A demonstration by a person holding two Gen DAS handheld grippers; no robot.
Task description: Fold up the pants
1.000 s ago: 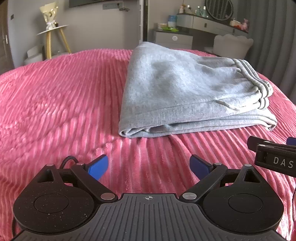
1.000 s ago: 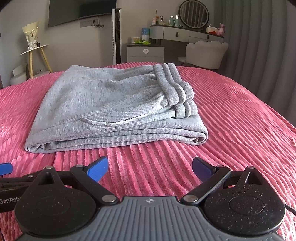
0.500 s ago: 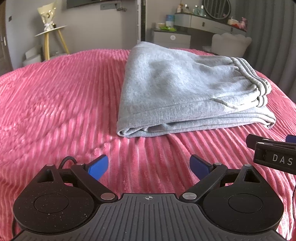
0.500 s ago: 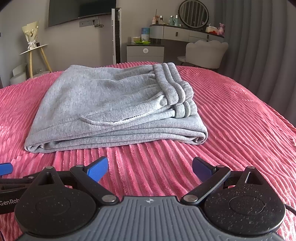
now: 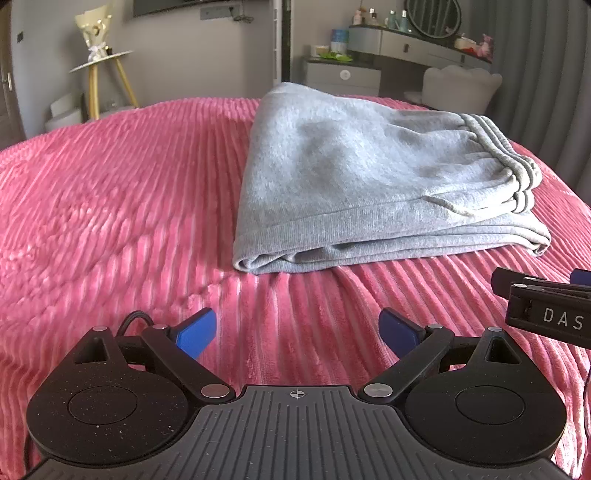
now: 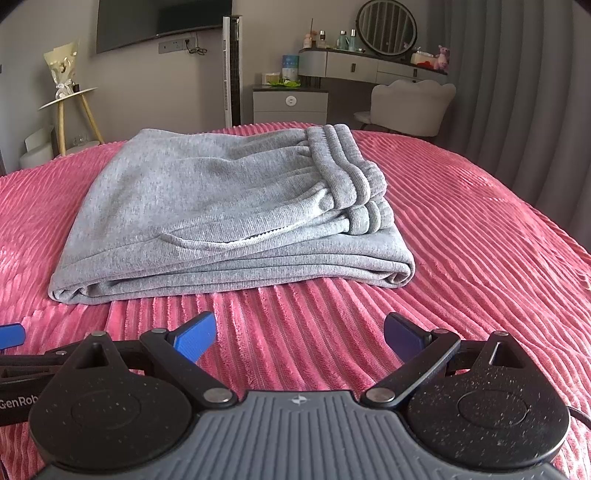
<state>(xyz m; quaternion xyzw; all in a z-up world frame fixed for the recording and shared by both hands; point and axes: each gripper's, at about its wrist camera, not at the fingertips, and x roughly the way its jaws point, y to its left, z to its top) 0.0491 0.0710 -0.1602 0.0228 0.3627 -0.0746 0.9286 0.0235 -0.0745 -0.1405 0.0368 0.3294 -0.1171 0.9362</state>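
Grey sweatpants (image 5: 369, 184) lie folded in a flat stack on the pink ribbed bedspread (image 5: 110, 203), waistband at the right. In the right wrist view the pants (image 6: 221, 214) lie straight ahead. My left gripper (image 5: 297, 332) is open and empty, held low over the bedspread short of the stack's near left corner. My right gripper (image 6: 300, 338) is open and empty, short of the stack's near edge. The right gripper shows at the right edge of the left wrist view (image 5: 546, 302).
Beyond the bed stand a round side table (image 6: 70, 99) with a bouquet, a tower fan (image 6: 232, 70), a bedside cabinet (image 6: 290, 101), a vanity with a round mirror (image 6: 386, 24) and a white chair (image 6: 410, 107). Grey curtains (image 6: 517, 92) hang at the right.
Both grippers have stayed open and have barely moved. In the left wrist view the pants have drifted slightly left. The pants lie as before.
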